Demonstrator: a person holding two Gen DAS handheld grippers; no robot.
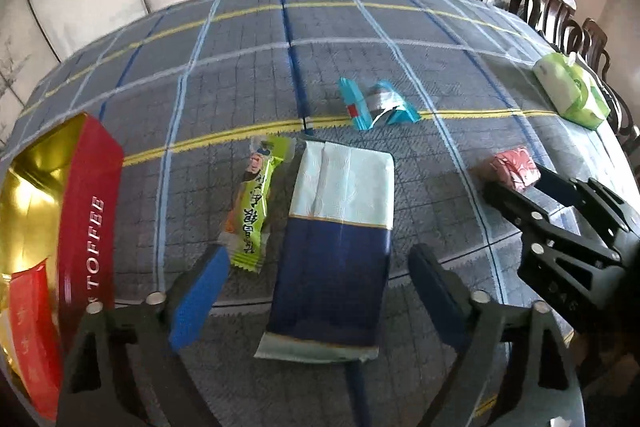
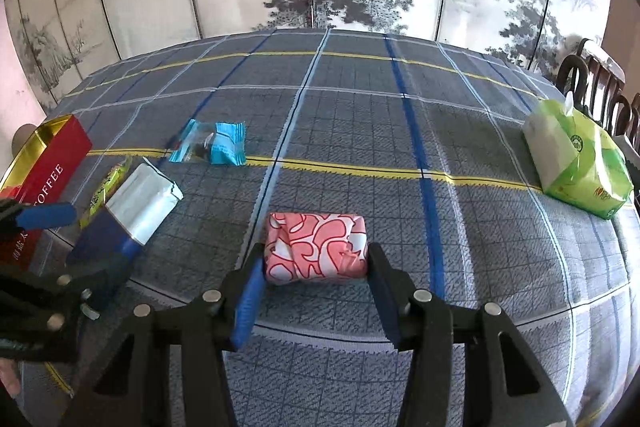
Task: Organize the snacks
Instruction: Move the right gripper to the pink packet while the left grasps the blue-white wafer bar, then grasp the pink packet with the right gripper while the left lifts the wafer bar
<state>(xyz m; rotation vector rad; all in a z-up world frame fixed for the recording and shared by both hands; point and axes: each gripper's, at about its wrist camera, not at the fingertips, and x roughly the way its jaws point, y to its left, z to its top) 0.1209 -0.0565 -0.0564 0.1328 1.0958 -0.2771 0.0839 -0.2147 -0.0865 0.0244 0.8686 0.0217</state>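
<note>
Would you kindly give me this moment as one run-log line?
left gripper: open over navy-white packet | right gripper: shut on pink wrapped snack | red toffee box: open

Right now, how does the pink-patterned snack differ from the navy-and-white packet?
The pink-patterned snack is a short, plump block; the navy-and-white packet is longer and flat.
The pink-patterned snack is clamped between the right gripper's jaws; the navy-and-white packet lies between the left gripper's open jaws, untouched.
One carries red swirls all over; the other is split into a white half and a navy half.
Both rest on the plaid tablecloth.
</note>
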